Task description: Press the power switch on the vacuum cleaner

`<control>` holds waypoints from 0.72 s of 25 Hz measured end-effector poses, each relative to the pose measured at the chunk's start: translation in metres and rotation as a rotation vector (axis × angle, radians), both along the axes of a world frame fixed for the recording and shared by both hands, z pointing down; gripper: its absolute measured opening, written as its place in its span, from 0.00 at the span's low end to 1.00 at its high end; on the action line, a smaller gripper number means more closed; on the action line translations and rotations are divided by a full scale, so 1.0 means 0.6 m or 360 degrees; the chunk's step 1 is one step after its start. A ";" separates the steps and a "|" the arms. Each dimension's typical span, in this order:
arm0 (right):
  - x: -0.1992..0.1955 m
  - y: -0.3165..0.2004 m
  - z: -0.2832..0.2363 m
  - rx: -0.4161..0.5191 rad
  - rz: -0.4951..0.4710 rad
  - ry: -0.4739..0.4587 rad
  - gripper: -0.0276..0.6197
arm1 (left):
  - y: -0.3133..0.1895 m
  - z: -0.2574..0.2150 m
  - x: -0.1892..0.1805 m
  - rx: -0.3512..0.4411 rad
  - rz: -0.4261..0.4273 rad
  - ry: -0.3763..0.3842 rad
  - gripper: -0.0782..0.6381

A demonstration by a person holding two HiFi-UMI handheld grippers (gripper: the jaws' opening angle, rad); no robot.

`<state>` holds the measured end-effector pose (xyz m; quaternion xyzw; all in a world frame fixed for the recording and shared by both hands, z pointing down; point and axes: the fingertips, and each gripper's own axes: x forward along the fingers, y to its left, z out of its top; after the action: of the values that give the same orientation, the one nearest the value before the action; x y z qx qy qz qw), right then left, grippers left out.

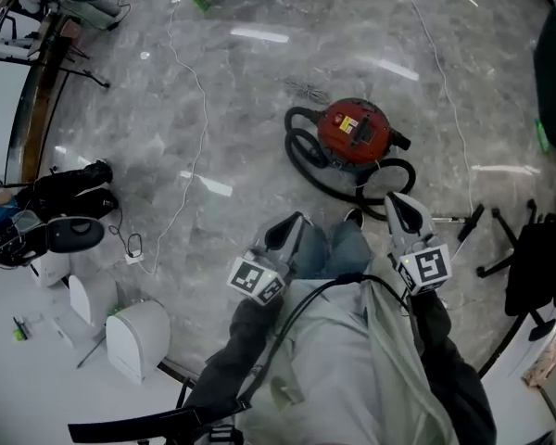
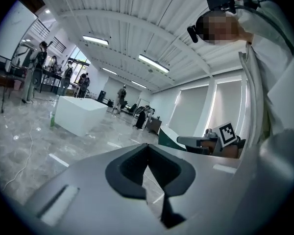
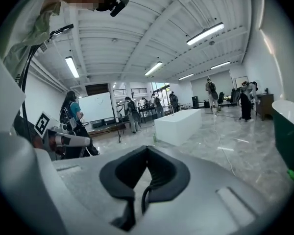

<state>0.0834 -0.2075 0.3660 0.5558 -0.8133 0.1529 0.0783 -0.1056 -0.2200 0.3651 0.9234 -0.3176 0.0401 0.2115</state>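
The grey marble floor [image 1: 259, 109] takes up most of the head view. The red canister vacuum cleaner [image 1: 354, 133] stands on it ahead of the person's feet, with its black hose [image 1: 301, 156] looped round the near side. I judge the task to be at its approach step. Both grippers are held up near the person's body, well apart from the vacuum, and nothing has been touched.

The left gripper [image 1: 292, 222] has its jaws pressed together at the tips with nothing between them, as its own view confirms [image 2: 147, 147]. The right gripper [image 1: 398, 204] is the same, jaws closed and empty [image 3: 146, 148].

The next move calls for bending down and bringing one closed jaw tip onto the switch. That is probably on the vacuum's top face, though it is too small to pick out here.

The only container is the vacuum's drum. It is closed, so its contents are hidden.
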 end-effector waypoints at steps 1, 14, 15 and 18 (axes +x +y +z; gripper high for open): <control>0.014 -0.007 0.012 -0.0014 0.0028 0.0006 0.05 | -0.014 0.015 0.014 -0.0017 0.0034 -0.0009 0.12; 0.051 -0.108 0.210 -0.0272 0.0497 0.0110 0.05 | -0.328 0.345 0.135 -0.0111 0.0414 -0.0294 0.12; 0.048 -0.121 0.234 -0.0283 0.0516 0.0128 0.05 | -0.348 0.384 0.147 -0.0104 0.0453 -0.0338 0.12; 0.044 -0.160 0.319 -0.0315 0.0577 0.0154 0.05 | -0.398 0.494 0.188 -0.0062 0.0580 -0.0470 0.12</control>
<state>0.1097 -0.3037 0.5572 0.6893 -0.6763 0.2169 0.1428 0.0073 -0.4586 0.6615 0.9454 -0.1723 0.2184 0.1698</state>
